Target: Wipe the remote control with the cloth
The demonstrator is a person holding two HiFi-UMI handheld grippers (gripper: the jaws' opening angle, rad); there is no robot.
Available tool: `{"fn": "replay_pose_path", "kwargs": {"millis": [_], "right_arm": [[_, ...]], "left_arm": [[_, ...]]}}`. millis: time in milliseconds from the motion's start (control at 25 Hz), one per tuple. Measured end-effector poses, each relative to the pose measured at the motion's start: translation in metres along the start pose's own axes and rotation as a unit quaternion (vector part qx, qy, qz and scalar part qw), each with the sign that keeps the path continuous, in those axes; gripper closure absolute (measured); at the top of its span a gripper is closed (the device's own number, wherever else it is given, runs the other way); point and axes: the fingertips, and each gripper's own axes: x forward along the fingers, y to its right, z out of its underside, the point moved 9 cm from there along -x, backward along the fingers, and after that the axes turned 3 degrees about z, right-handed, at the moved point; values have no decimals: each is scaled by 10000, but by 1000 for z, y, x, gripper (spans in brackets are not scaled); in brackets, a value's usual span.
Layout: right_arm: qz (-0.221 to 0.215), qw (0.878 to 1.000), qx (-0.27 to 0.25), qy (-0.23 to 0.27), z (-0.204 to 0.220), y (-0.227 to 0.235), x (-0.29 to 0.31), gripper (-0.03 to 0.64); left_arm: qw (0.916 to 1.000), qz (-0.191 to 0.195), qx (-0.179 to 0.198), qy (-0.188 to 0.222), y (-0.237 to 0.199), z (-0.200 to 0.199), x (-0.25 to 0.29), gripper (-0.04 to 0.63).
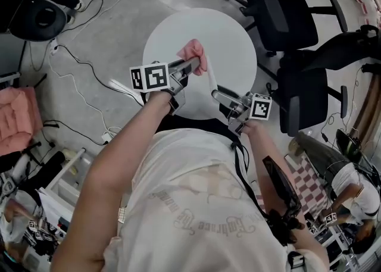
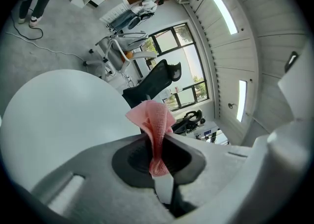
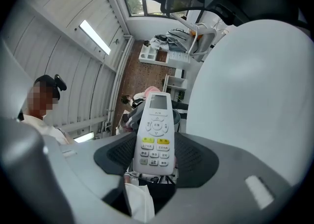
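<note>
Room: grey concrete floor with loose cables [image 1: 83, 62]. A round white table [image 1: 229, 33] stands at our 12 o'clock and black office chairs [image 1: 280, 15] at the table's 2 o'clock.

Item 1, cloth [image 1: 195, 50]. It is pink with a waffle weave, bunched to a loose peak. The left gripper [image 1: 191, 65] has its jaws closed on the lower fold, and in the left gripper view the cloth [image 2: 156, 125] stands up out of the left gripper [image 2: 157, 161] with its free end fanned above. We judge it is pinched low so that a soft free wad is left to rub with. It is raised above the table, at the tabletop's 6 o'clock side.

Item 2, remote control [image 3: 154, 135]. The right gripper [image 3: 155, 161] has its jaws shut on the lower end, with the body standing up past the pads. In the head view the remote control [image 1: 210, 77] shows as a thin white strip rising from the right gripper [image 1: 221, 94]. It lies at the cloth's 5 o'clock and close to it, though we cannot tell whether they touch. We judge it is held by the tail so that most of its length is left free for the cloth.

Condition of the remote control: white casing, a small pale display at the top, a round direction pad beneath, two yellow keys and then rows of pale keys. We make out no dirt at this size.

Stage, as we judge it: both items are lifted and brought together, ready for wiping.
</note>
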Motion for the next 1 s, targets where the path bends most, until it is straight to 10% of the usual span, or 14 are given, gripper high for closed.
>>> {"fn": "replay_pose_path", "kwargs": {"millis": [1000], "right_arm": [[766, 9936, 297, 774, -13, 44, -5, 365]], "left_arm": [[9785, -208, -608, -1962, -17, 105, 20, 569]]}}
